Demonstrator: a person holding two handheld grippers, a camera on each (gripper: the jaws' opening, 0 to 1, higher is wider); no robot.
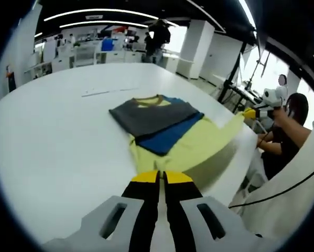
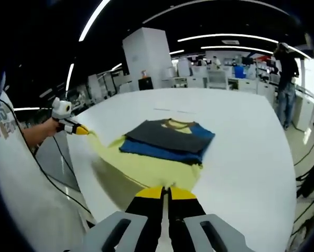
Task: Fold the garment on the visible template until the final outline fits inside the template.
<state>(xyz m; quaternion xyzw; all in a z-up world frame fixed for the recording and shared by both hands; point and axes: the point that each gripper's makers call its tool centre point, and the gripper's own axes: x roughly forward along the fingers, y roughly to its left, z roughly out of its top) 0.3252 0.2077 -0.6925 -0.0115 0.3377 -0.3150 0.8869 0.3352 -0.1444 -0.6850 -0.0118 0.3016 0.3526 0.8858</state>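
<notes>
A garment [image 1: 167, 131] with grey, blue and yellow blocks lies on the white table [image 1: 57, 136], its grey upper part folded over the blue band. The yellow lower part stretches toward the table edge. My left gripper [image 1: 161, 177] is shut on the yellow hem in front of it. In the left gripper view my right gripper [image 1: 249, 113] pinches a far yellow corner at the table's right edge. From the right gripper view the garment [image 2: 164, 144] lies ahead, my right gripper [image 2: 165, 192] is shut on its yellow edge, and my left gripper [image 2: 75, 128] holds a stretched yellow corner.
Faint template lines [image 1: 101, 93] mark the table beyond the garment. The table edge [image 1: 235, 178] runs close by the held hem. A person [image 1: 158, 35] stands by desks in the background. A hand and arm [image 2: 39, 132] hold the left gripper. Cables hang beside the table.
</notes>
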